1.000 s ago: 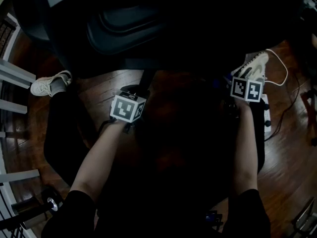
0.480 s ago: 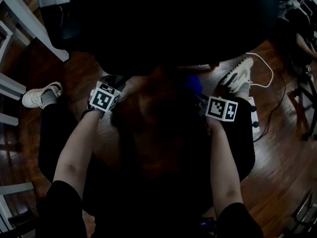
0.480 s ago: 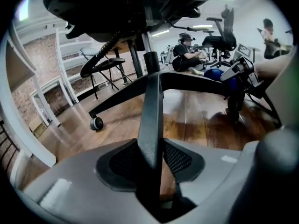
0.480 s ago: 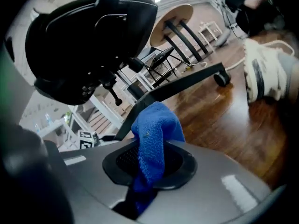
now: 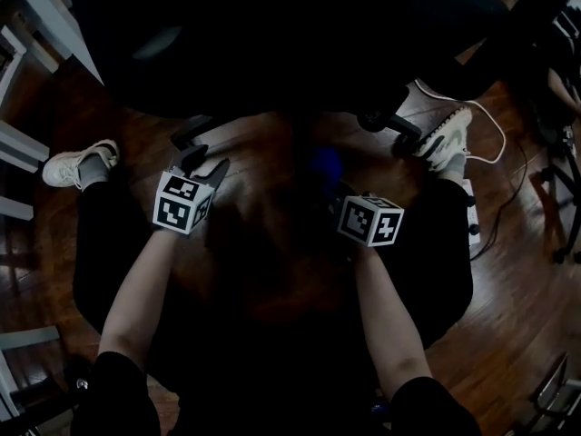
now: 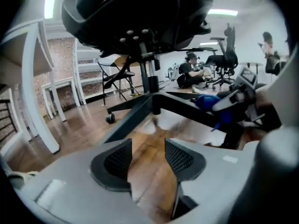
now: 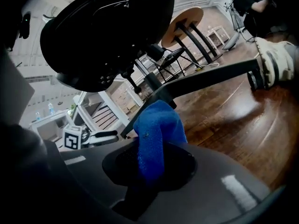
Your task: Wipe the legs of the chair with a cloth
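While the cloth [image 7: 158, 125] is held pinched in the right gripper [image 7: 150, 171] near a chair leg [image 7: 210, 77], it should be pressed flat on that leg and dragged along its full length, with the left gripper [image 6: 147, 158], jaws just opened wider and empty, kept clear.

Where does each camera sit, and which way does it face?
Head view: on the head, facing down at the floor; forearms, left gripper, right gripper show.
Left gripper view: on it, facing the chair legs; its jaws, just opening, hold nothing.
Right gripper view: on it, facing the chair legs; jaws grip the cloth; a shoe shows.
Both share the chair legs.
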`<move>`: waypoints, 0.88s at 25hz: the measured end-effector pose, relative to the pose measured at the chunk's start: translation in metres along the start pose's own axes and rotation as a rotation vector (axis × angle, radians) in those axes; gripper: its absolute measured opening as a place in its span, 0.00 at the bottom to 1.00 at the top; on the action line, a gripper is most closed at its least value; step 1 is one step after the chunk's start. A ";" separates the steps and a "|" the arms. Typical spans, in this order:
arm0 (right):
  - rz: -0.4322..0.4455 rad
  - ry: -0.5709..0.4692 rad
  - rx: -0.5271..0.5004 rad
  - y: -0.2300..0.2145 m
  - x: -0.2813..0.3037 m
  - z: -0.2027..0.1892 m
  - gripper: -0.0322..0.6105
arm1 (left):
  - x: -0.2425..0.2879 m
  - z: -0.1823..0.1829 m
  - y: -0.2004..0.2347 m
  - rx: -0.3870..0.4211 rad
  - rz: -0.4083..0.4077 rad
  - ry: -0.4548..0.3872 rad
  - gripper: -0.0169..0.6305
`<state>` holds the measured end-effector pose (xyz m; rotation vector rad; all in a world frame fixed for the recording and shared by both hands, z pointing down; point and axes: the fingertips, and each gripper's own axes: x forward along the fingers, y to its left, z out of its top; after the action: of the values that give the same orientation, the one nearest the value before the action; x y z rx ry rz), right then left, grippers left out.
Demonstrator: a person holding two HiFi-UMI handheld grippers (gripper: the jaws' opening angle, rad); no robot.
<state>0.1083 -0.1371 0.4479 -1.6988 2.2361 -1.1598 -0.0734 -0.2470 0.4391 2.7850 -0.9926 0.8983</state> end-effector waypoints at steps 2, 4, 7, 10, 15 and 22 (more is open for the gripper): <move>-0.019 -0.030 0.005 0.007 0.007 -0.004 0.16 | -0.013 -0.007 -0.032 -0.107 -0.105 -0.009 0.35; -0.019 -0.053 0.040 0.012 0.012 -0.007 0.16 | -0.025 -0.002 -0.063 -0.241 -0.205 -0.036 0.41; -0.007 -0.084 0.111 0.011 0.011 -0.007 0.15 | -0.035 0.003 -0.108 -0.315 -0.292 -0.042 0.43; -0.006 -0.097 0.137 0.010 0.012 -0.009 0.15 | -0.041 0.000 -0.136 -0.285 -0.309 -0.039 0.43; 0.053 -0.085 0.204 0.018 0.019 -0.011 0.15 | -0.051 -0.006 -0.148 -0.346 -0.328 -0.047 0.43; 0.153 0.006 0.195 0.024 0.027 -0.012 0.15 | -0.051 -0.016 -0.144 -0.390 -0.329 -0.021 0.43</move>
<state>0.0732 -0.1518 0.4509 -1.4269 2.1332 -1.2985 -0.0278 -0.1006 0.4456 2.5200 -0.6029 0.5625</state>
